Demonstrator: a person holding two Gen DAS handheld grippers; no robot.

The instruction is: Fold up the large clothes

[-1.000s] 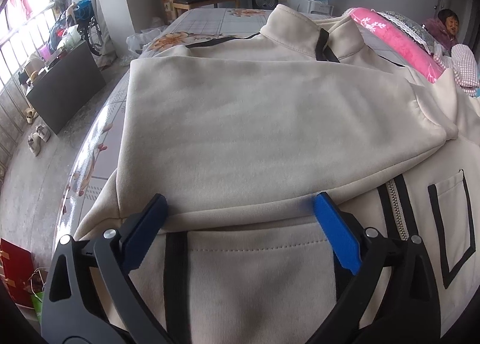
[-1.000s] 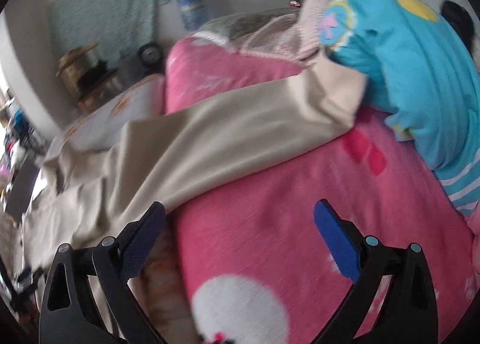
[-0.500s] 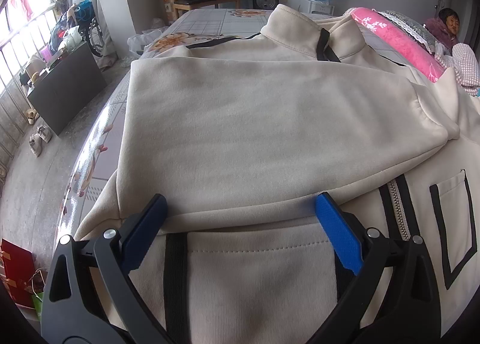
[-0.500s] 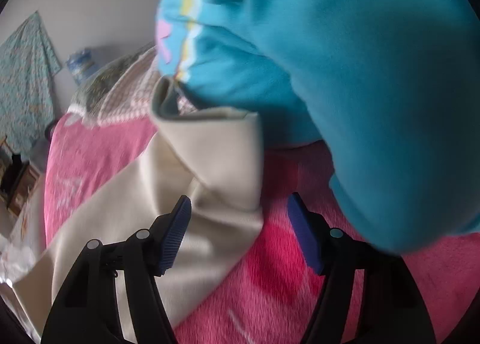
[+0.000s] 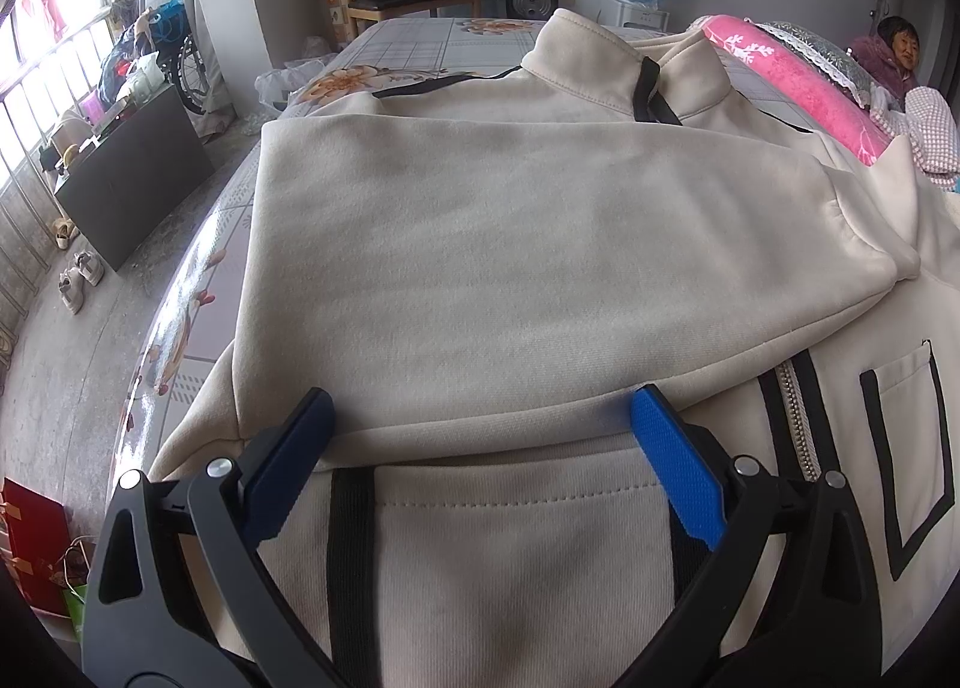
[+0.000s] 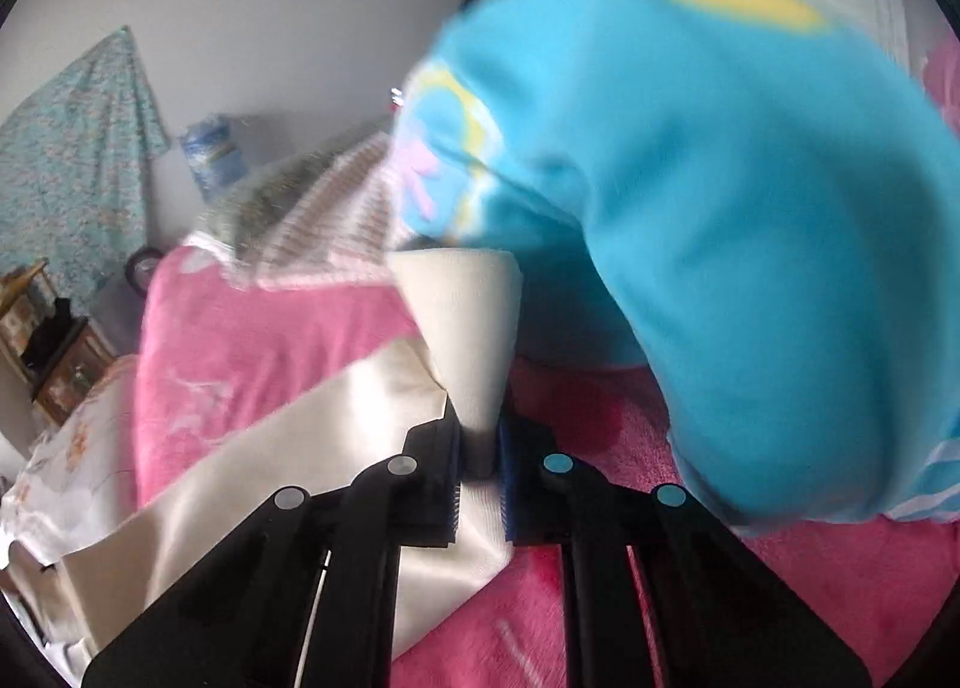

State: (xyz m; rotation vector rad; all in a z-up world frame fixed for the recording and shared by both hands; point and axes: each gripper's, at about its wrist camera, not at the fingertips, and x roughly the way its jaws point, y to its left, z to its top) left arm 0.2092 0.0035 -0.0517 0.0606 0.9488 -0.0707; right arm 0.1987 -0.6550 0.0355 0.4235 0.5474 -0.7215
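Jacket [image 5: 540,280], cream with black trim, lies spread on the bed [image 5: 414,42]; one sleeve is folded across the chest, its cuff [image 5: 864,244] near the zipper [image 5: 795,418]. Left gripper [image 5: 480,448] hangs released above the folded sleeve's lower edge, blue pads well apart. Right gripper [image 6: 480,448] is closing, its pads pinching the other sleeve's cuff [image 6: 468,328] over the pink blanket [image 6: 252,346]. Blue garment [image 6: 720,244] crowds right beside that cuff. Bare floor [image 5: 72,388] runs along the bed's left edge.

The left gripper [image 5: 480,442] points downward, its blue-padded jaws wide apart. The right gripper [image 6: 480,460] is closing, cream fabric pinched between its pads.
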